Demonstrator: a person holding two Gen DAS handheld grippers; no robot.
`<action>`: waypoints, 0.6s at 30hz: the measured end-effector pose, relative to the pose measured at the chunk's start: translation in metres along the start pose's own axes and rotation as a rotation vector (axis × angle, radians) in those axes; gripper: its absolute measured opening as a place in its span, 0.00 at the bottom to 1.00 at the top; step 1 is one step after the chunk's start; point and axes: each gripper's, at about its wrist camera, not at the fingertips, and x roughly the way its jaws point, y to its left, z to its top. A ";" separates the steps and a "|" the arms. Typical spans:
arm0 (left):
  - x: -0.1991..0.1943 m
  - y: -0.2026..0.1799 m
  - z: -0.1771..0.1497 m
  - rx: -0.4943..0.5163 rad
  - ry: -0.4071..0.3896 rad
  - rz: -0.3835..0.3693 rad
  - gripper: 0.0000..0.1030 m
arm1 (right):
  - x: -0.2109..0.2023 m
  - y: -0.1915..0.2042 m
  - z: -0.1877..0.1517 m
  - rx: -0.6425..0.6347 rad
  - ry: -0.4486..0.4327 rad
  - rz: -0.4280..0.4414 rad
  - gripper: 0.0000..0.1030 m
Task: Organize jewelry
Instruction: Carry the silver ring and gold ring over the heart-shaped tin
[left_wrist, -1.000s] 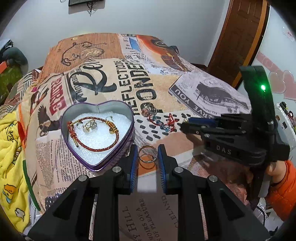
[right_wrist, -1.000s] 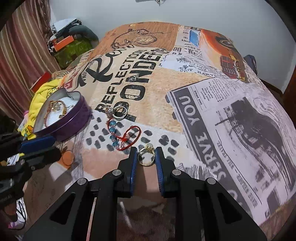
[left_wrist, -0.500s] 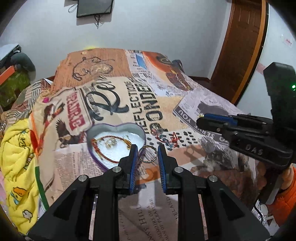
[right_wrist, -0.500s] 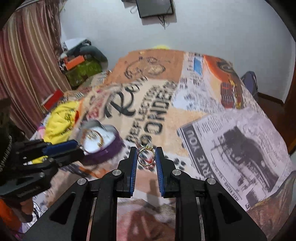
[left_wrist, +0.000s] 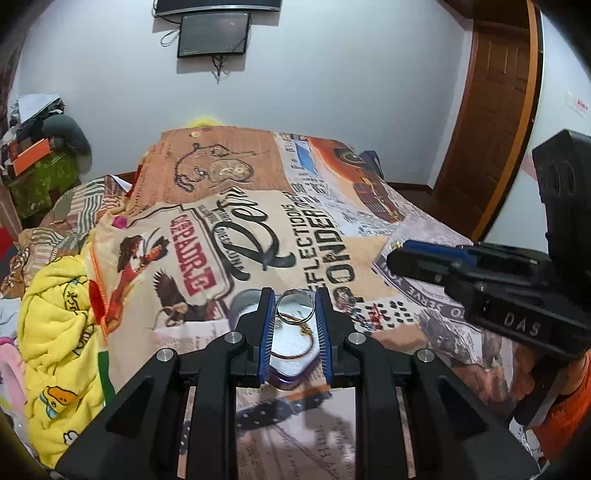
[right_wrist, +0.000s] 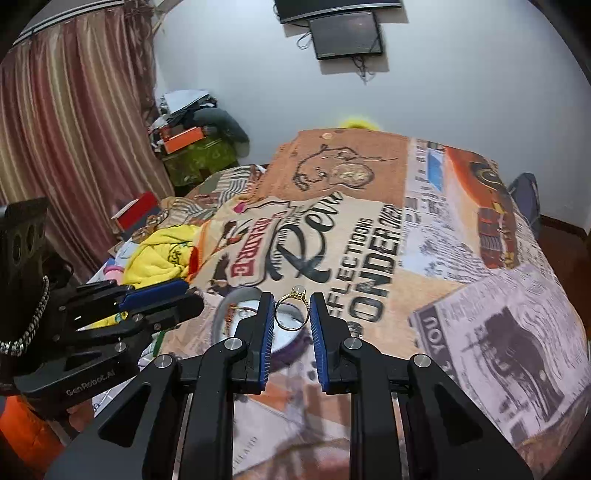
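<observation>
My left gripper (left_wrist: 294, 306) is shut on a plain silver-gold ring (left_wrist: 295, 291), held upright between its blue pads. Right below and behind it lies the purple heart-shaped tin (left_wrist: 288, 382) with a white lining and a red-and-gold bracelet (left_wrist: 295, 355) inside. My right gripper (right_wrist: 291, 311) is shut on a gold ring with a pale stone (right_wrist: 296, 291), and the tin (right_wrist: 226, 309) shows behind its fingers. Each gripper appears in the other's view: the right gripper (left_wrist: 406, 254) at the right, the left gripper (right_wrist: 166, 295) at the left. Some loose beaded jewelry (left_wrist: 369, 317) lies on the bedspread right of the tin.
Everything rests on a bed with a printed newspaper-style spread (left_wrist: 258, 229). A yellow blanket (left_wrist: 55, 332) is bunched at the bed's left side. A curtain (right_wrist: 66, 129) and cluttered boxes (right_wrist: 184, 140) stand at the left, a wooden door (left_wrist: 491, 110) at the right.
Both grippers have risen off the bed and tipped upward, each keeping its ring. The tin has slid from beside the left fingers to directly behind them. More wall shows.
</observation>
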 end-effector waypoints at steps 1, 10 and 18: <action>0.000 0.002 0.000 -0.002 0.000 0.002 0.20 | 0.001 0.002 0.000 -0.002 0.002 0.004 0.17; 0.021 0.028 -0.004 -0.041 0.028 0.035 0.20 | 0.033 0.009 -0.001 -0.008 0.052 0.043 0.17; 0.047 0.032 -0.019 -0.065 0.094 -0.009 0.20 | 0.062 0.006 -0.012 -0.009 0.142 0.066 0.17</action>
